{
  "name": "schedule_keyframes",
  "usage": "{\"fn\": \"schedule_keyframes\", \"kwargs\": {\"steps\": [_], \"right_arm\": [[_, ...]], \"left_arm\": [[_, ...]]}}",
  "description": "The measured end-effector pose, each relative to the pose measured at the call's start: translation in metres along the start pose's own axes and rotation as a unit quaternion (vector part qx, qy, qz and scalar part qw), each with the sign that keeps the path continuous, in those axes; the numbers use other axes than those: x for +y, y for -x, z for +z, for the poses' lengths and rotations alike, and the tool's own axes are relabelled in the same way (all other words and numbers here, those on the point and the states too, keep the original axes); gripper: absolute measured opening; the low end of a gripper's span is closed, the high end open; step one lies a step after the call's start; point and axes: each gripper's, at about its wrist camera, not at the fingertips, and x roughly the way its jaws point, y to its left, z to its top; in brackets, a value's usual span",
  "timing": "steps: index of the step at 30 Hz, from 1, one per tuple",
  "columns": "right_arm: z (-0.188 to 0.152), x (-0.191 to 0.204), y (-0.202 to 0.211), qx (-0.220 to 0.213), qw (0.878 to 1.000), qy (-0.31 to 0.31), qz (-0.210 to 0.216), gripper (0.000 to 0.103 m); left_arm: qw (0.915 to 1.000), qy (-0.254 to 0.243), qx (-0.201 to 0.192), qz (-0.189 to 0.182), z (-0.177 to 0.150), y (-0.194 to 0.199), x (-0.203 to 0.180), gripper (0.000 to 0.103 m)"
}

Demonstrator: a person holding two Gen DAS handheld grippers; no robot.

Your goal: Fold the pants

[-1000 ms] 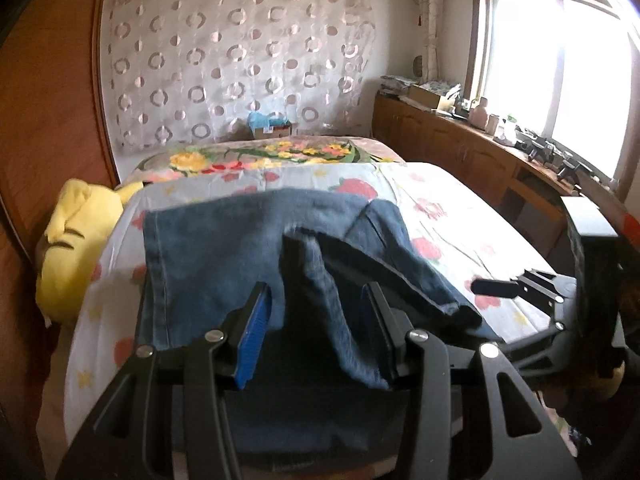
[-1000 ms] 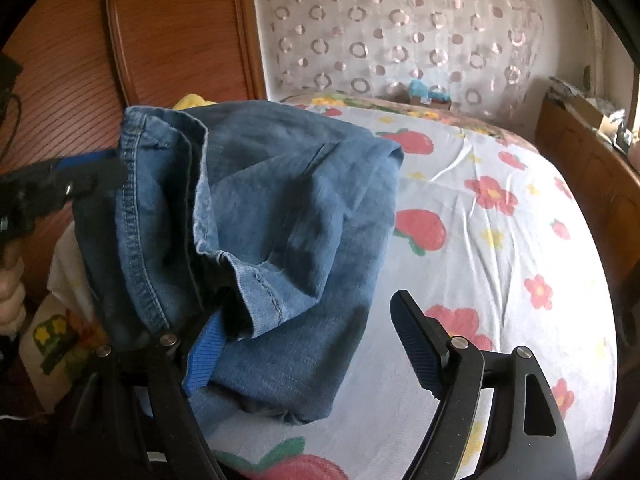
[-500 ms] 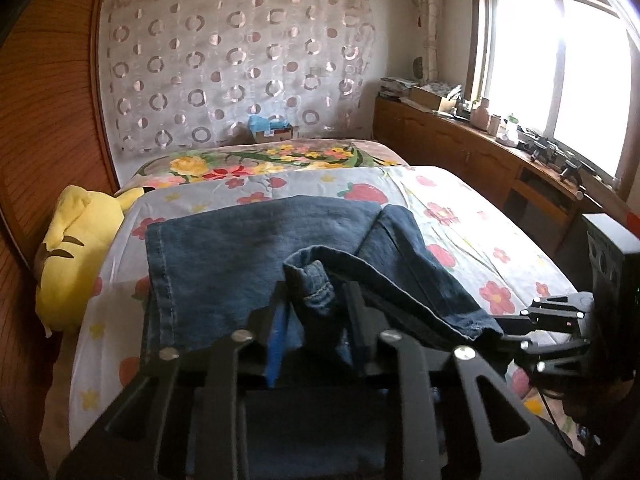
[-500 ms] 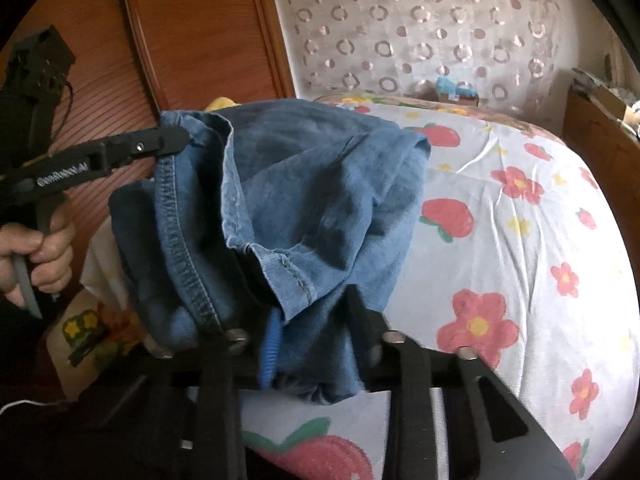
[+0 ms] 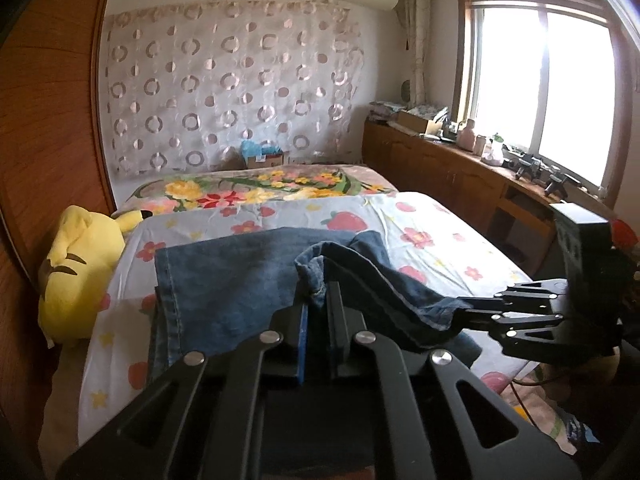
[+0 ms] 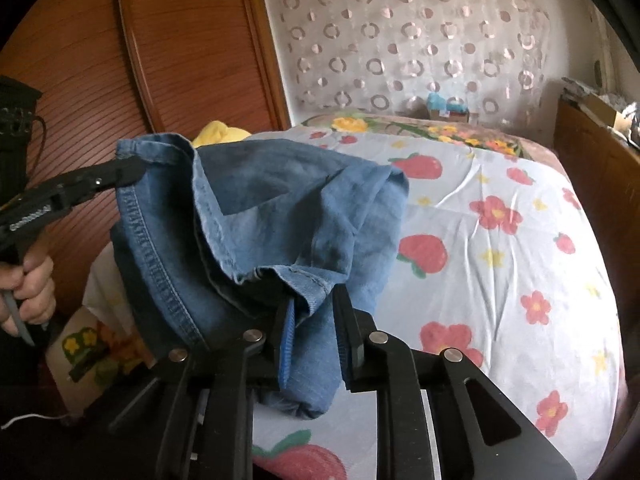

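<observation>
Blue denim pants (image 5: 224,280) lie partly folded on the near end of the bed (image 5: 432,232); they also fill the left of the right wrist view (image 6: 280,208). My left gripper (image 5: 318,300) is shut on a bunched hem edge of the pants, lifted above the bed. My right gripper (image 6: 316,308) is shut on another edge of the pants. Each gripper shows in the other's view: the right one at the right (image 5: 468,308), the left one at the left (image 6: 132,172), both pinching the lifted denim edge.
A yellow plush toy (image 5: 80,272) lies at the bed's left side by the wooden headboard (image 5: 44,140). A floral blanket (image 5: 260,184) lies across the far end. A wooden cabinet (image 5: 460,172) with small items runs under the window on the right.
Both grippers went from open to shut on the denim edge, then lifted it, so the near edge of the pants now hangs raised between them.
</observation>
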Motion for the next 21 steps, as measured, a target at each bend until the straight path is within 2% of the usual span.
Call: {"fn": "schedule_keyframes", "kwargs": {"steps": [3,4,10,16,21], "right_arm": [[0.002,0.001,0.001,-0.005,1.0,0.006,0.006,0.016],[0.003,0.0,0.002,-0.007,1.0,0.005,0.013,0.009],[0.017,-0.004,0.005,-0.021,1.0,-0.002,0.018,0.006],[0.051,0.002,0.012,-0.05,0.998,0.011,0.021,0.006],[0.082,0.017,0.002,-0.053,0.998,0.03,0.03,0.003]], "left_arm": [[1.0,0.003,-0.005,0.0,0.001,0.004,0.001,0.005],[1.0,0.004,-0.006,0.0,0.001,0.006,0.002,0.005],[0.9997,0.013,-0.019,0.004,0.0,0.018,0.009,0.004],[0.9995,0.023,-0.022,0.006,-0.007,0.029,0.017,0.004],[0.9989,0.039,-0.024,0.01,-0.017,0.036,0.029,0.004]]}}
